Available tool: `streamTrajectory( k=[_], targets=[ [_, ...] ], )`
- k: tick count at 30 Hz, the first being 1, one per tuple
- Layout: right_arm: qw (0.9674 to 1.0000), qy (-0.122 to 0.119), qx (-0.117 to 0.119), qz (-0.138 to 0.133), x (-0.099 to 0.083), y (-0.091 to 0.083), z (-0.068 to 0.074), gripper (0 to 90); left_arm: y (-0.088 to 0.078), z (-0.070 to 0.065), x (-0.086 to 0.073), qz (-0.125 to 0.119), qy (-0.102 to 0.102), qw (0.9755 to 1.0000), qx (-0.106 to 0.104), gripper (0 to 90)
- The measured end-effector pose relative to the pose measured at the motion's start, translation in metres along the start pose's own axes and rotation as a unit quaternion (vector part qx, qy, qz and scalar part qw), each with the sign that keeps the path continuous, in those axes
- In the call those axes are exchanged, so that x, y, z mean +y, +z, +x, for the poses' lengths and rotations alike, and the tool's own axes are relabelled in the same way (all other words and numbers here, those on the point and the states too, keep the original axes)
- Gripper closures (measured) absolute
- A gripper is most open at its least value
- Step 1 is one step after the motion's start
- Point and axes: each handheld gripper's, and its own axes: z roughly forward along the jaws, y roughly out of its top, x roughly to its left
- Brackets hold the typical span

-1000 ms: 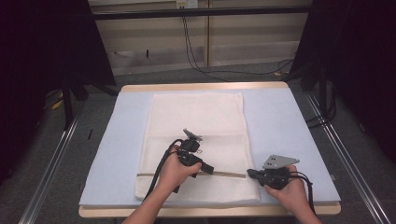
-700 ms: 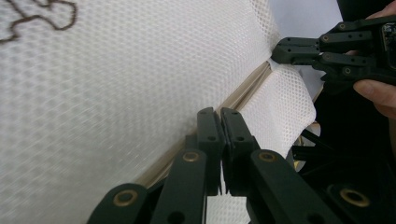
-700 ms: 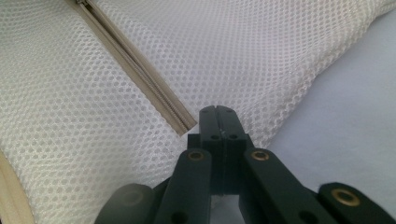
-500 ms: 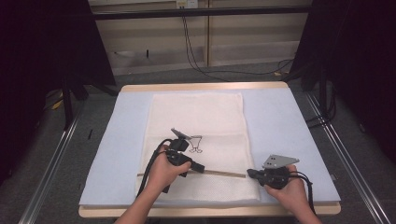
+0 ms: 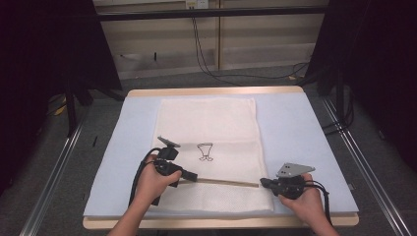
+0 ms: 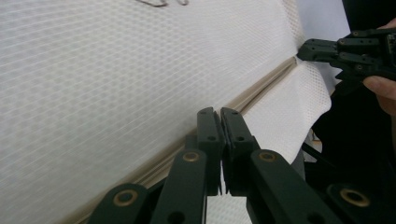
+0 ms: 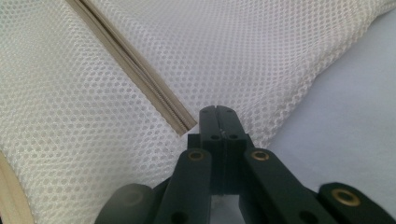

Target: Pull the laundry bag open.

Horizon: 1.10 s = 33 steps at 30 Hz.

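A white mesh bag (image 5: pixel 211 123) lies flat on the light blue table cover (image 5: pixel 295 128). A beige zipper (image 5: pixel 226 182) runs across the bag near its front edge. My left gripper (image 5: pixel 195 176) sits on the zipper line with its jaws pressed together (image 6: pixel 221 112); whatever they pinch is hidden between them. My right gripper (image 5: pixel 263 182) is at the zipper's right end, shut on the bag's mesh edge (image 7: pixel 217 109) just beside the zipper tape's end (image 7: pixel 187 125). The right gripper (image 6: pixel 303 49) also appears far off in the left gripper view.
A small dark drawing (image 5: pixel 205 151) is printed mid-bag. The wooden table edge (image 5: pixel 221 222) lies just in front of both hands. Metal rails (image 5: pixel 364 167) flank the table, and cables (image 5: pixel 206 54) hang at the back wall.
My left gripper has slid to the left along the zipper line, away from the right gripper. The right gripper has stayed at the zipper's right end.
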Motion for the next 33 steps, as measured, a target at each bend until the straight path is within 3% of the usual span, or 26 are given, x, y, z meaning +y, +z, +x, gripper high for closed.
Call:
streamTrajectory(
  k=[15,18,23,24,25,31,33],
  targets=[
    [1.0000,0.000,0.002,0.002,0.000,0.000,0.000,90.0,-0.039,0.039,-0.024,-0.029,-0.031,0.9988,0.023,87.6],
    [1.0000,0.001,0.003,0.003,0.001,0.000,0.000,90.0,-0.045,0.045,-0.029,-0.034,-0.041,0.9984,0.019,87.6],
    [1.0000,-0.002,0.000,0.004,0.001,0.000,0.000,90.0,-0.052,0.049,-0.032,-0.041,-0.048,0.9977,0.024,87.6],
    [1.0000,-0.002,0.000,0.004,0.001,0.000,0.000,90.0,-0.054,0.050,-0.033,-0.040,-0.041,0.9980,0.028,87.6],
    [1.0000,-0.002,0.000,0.004,0.001,0.000,0.000,90.0,-0.055,0.051,-0.033,-0.041,-0.047,0.9978,0.020,87.6],
    [1.0000,0.001,0.003,0.005,0.001,0.000,0.000,90.0,-0.064,0.059,-0.039,-0.044,-0.048,0.9976,0.023,87.6],
    [1.0000,0.002,0.003,0.005,0.001,0.000,0.000,90.0,-0.068,0.061,-0.042,-0.050,-0.057,0.9968,0.026,87.5]
  ],
)
